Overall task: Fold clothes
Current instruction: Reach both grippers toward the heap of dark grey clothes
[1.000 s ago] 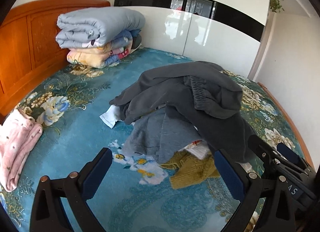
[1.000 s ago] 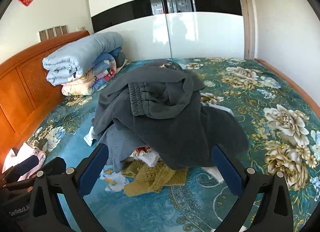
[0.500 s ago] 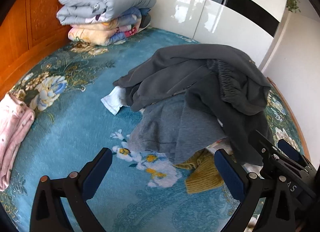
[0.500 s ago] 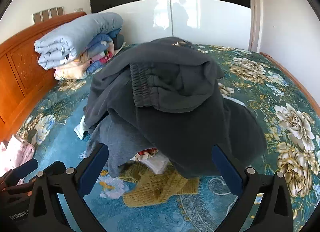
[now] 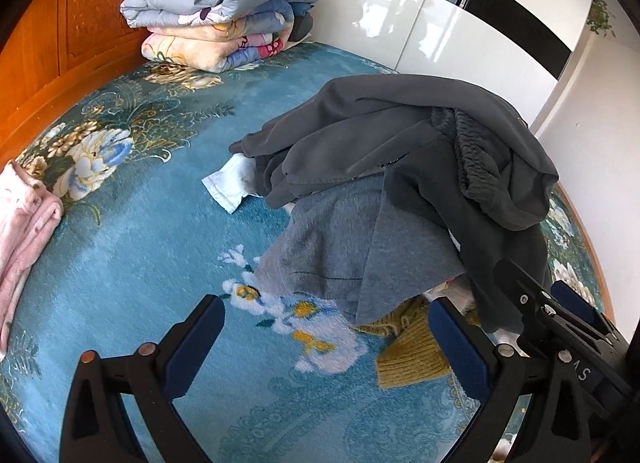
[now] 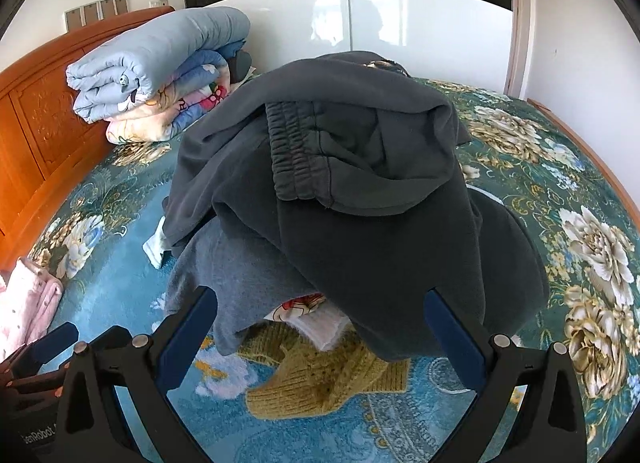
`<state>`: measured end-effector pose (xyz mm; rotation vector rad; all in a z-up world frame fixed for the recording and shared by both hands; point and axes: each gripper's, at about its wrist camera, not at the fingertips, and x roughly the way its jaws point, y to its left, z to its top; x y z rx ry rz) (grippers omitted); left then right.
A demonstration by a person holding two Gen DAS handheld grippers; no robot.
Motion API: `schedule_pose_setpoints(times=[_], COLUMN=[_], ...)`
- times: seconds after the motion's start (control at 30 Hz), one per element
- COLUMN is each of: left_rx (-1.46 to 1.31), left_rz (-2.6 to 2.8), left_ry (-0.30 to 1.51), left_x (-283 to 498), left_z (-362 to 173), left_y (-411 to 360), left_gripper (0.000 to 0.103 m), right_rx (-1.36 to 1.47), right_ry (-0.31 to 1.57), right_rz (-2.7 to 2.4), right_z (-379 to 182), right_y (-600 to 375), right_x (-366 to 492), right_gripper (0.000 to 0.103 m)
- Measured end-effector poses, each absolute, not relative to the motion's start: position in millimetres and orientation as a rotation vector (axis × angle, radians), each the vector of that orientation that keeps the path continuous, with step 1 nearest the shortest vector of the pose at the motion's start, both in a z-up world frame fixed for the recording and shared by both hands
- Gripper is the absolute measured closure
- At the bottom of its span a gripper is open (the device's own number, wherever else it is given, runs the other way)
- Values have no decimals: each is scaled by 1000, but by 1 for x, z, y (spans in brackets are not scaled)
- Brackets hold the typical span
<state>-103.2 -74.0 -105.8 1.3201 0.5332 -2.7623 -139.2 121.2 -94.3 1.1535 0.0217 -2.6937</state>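
a: where are the clothes?

b: a loose pile of clothes (image 6: 352,203) sits in the middle of a bed (image 5: 132,247) with a blue floral cover. dark grey trousers (image 6: 384,167) with an elastic waistband are draped over the top. under them lies a lighter grey garment (image 5: 352,251), a mustard knit (image 6: 320,379) pokes out at the near edge, and a white cloth (image 5: 230,183) sticks out on the far left side. nothing in the pile lies flat or folded. a pink garment (image 5: 20,223) lies apart at the left edge of the bed, and folded quilts (image 5: 220,11) are stacked by the headboard.

a: and the tools?

b: the left hand-held gripper (image 5: 324,339) hangs over bare bedcover just left of the pile, jaws spread wide, holding nothing. the right hand-held gripper (image 6: 320,323) faces the near side of the pile, also wide open and empty, its fingers framing the grey hem and the knit.

a: what could go wrong?

b: the layers overlap, so a pinch at the near edge may catch two garments at once and drag the heap. the trousers sit high and slack, and pulling something from beneath could tip them off. the knit is partly buried, so it may snag or stretch if tugged. soft fleece can also slip from a shallow grip.
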Motion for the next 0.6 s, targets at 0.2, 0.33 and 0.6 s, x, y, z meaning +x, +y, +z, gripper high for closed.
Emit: schedule_pose_setpoints(times=[0.2,0.33,0.6], left_rx=[1329,1327,1320], left_rz=[-2761,-2759,-2759], left_ry=[545,577,581], left_x=[-102,-101,-101], left_z=[-109,-110,-110], left_y=[-74,-76,-78], left_gripper=[0,0,0], right_rx=[1166,1170,1181], right_ry=[29,19,9], right_rz=[-2684,-2674,-2666], right_z=[-97,-98,-97], right_y=[121,121,119], right_x=[-139,-140,-141], right_gripper=[0,0,0])
